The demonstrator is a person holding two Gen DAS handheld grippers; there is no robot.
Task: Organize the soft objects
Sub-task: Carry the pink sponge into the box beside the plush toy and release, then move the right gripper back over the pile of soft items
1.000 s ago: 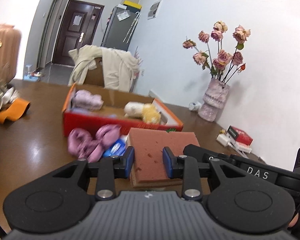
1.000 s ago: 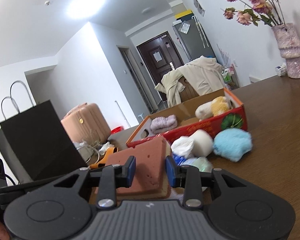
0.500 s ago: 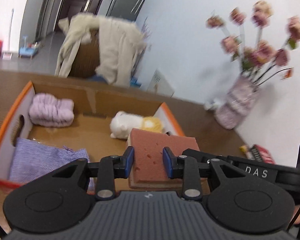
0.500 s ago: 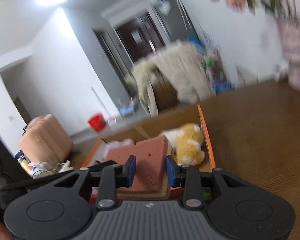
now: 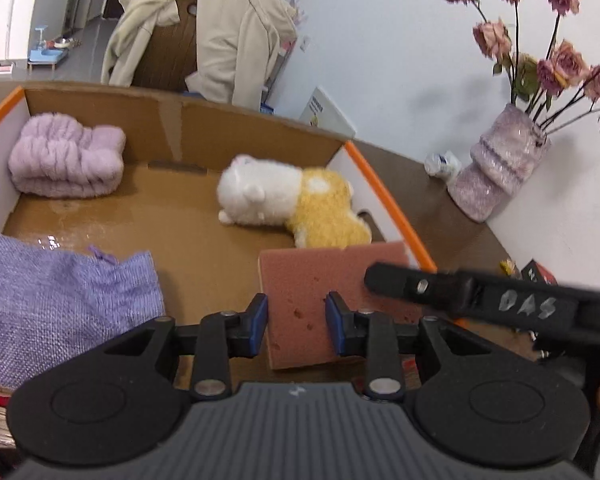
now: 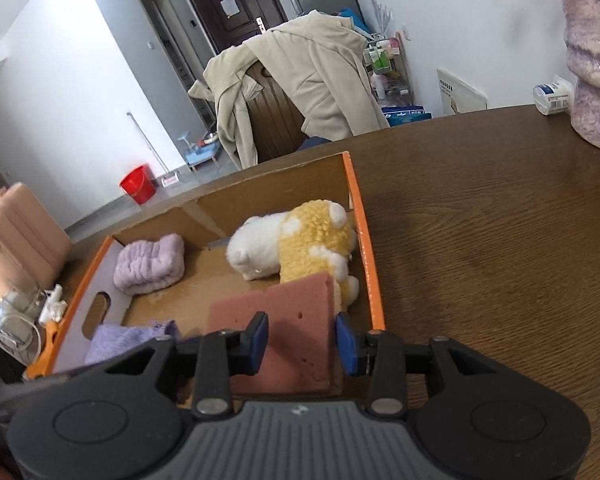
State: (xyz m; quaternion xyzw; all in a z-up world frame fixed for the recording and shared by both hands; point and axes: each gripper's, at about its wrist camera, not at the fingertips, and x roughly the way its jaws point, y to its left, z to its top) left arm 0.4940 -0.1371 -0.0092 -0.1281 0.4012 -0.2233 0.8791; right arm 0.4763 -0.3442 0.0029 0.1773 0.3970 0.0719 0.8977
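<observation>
A pinkish-brown sponge (image 5: 300, 280) (image 6: 296, 312) hangs over the near right corner of an orange-rimmed cardboard box (image 5: 392, 208) (image 6: 366, 248). My left gripper (image 5: 296, 324) is shut on its near left part. My right gripper (image 6: 302, 338) has the sponge between its jaws, which are opening; the right pad stands a sliver off the sponge's edge. One finger of the right gripper (image 5: 420, 286) crosses the sponge in the left wrist view. In the box lie a white-and-yellow plush (image 5: 284, 192) (image 6: 300, 244), a folded lilac towel (image 5: 64, 160) (image 6: 150, 264) and a purple cloth (image 5: 60, 304) (image 6: 120, 338).
The box sits on a dark wooden table (image 6: 500, 240). A lilac vase (image 5: 496, 164) (image 6: 592, 60) with dried roses stands at the far right by the wall, a small bottle (image 6: 552, 94) beside it. A chair draped with a beige coat (image 5: 204, 28) (image 6: 300, 80) stands behind the box.
Both grippers have carried the sponge from the table in front of the box to above its inside. The right gripper's jaws have widened.
</observation>
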